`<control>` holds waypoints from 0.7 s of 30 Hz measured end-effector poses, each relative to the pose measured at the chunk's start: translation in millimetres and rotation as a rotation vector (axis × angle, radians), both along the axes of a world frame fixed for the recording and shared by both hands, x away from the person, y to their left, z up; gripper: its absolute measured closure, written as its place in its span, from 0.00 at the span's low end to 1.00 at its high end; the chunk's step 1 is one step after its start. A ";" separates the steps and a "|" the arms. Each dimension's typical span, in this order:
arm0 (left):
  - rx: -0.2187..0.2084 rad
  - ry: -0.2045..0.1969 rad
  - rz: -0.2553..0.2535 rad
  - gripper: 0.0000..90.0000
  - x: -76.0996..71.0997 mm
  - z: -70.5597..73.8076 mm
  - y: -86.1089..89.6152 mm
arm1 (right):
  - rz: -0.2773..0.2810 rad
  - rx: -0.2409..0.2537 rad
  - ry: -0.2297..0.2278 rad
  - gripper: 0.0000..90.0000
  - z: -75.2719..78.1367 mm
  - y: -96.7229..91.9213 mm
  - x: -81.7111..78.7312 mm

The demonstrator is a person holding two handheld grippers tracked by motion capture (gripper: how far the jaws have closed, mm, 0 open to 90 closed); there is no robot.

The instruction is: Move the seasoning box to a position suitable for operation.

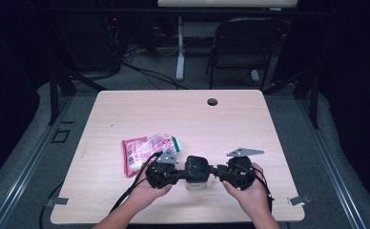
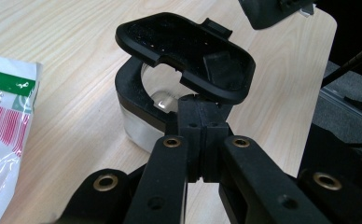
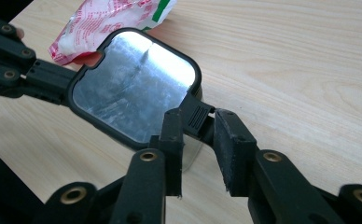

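Note:
A small clear container (image 1: 196, 180) with a black rim and a hinged black lid (image 1: 196, 167) stands near the table's front edge. In the left gripper view the lid (image 2: 184, 56) is tilted up over the container (image 2: 139, 123). My left gripper (image 2: 202, 121) is shut on the black rim at the hinge side; it reaches in from the left (image 1: 182, 172). My right gripper (image 3: 198, 135) comes from the right (image 1: 217, 171). Its jaws stand apart around the lid's ribbed tab (image 3: 196, 114), with a gap at the right pad (image 3: 230, 144). The lid's top (image 3: 132, 84) is glossy.
A red, white and green plastic snack packet (image 1: 147, 148) lies just behind and left of the container, also seen as the packet (image 2: 6, 116) beside my left jaws. The wooden table (image 1: 250, 124) has a cable hole (image 1: 212, 101) at the back. A folding chair (image 1: 247, 43) stands beyond.

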State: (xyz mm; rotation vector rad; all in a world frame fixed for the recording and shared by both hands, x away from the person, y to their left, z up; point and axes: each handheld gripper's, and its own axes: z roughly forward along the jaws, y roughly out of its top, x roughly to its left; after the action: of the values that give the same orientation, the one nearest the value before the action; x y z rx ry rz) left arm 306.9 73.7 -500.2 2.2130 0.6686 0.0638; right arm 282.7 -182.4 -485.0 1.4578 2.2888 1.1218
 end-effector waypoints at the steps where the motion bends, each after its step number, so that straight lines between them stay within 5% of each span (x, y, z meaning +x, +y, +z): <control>1: -0.003 0.001 0.000 1.00 0.0 0.5 -0.4 | 0.000 0.000 0.000 0.80 0.0 0.0 0.0; 14: -0.015 -0.012 -0.012 1.00 3.7 13.9 -11.4 | 0.069 -0.003 -0.043 0.67 11.3 10.4 -21.2; 21: -0.011 -0.035 -0.025 1.00 3.0 24.7 -17.9 | 0.099 -0.053 -0.044 0.59 5.1 23.0 -22.8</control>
State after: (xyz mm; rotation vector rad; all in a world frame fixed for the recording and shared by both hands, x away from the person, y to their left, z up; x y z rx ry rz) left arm 309.9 55.7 -475.4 2.2040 0.6201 0.0849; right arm 259.9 -159.3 -480.0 1.3004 2.3644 1.0991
